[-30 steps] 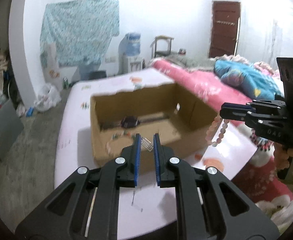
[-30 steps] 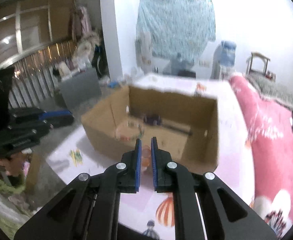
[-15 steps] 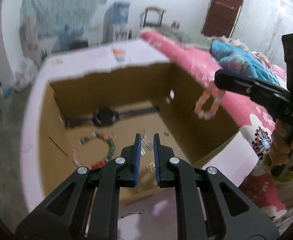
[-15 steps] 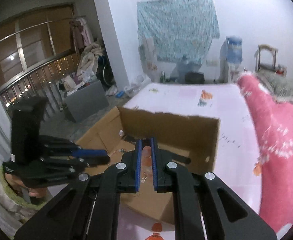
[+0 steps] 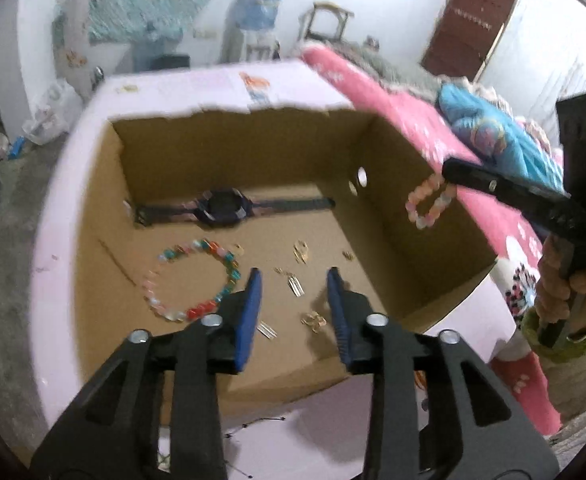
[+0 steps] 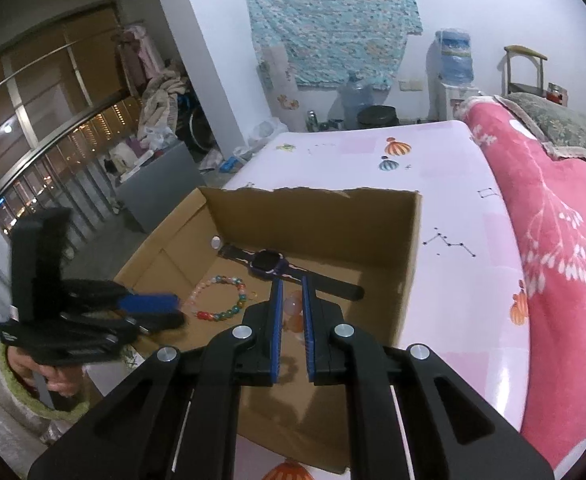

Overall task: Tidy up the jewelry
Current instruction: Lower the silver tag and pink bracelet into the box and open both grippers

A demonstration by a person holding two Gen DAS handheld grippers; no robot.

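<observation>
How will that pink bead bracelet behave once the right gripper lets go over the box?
Likely floppy: the bracelet hangs as a sagging loop from the right gripper, pinched at one spot. Probably light. Its round beads may roll a little on the flat floor of the box, though the string should limit that.

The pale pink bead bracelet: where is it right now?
In the left wrist view, the pale pink bead bracelet hangs from the right gripper, over the cardboard box's right wall.

Both wrist cameras look steeply down, close, into one cardboard box (image 5: 433, 216) (image 6: 409, 264) — from opposite sides.
</observation>
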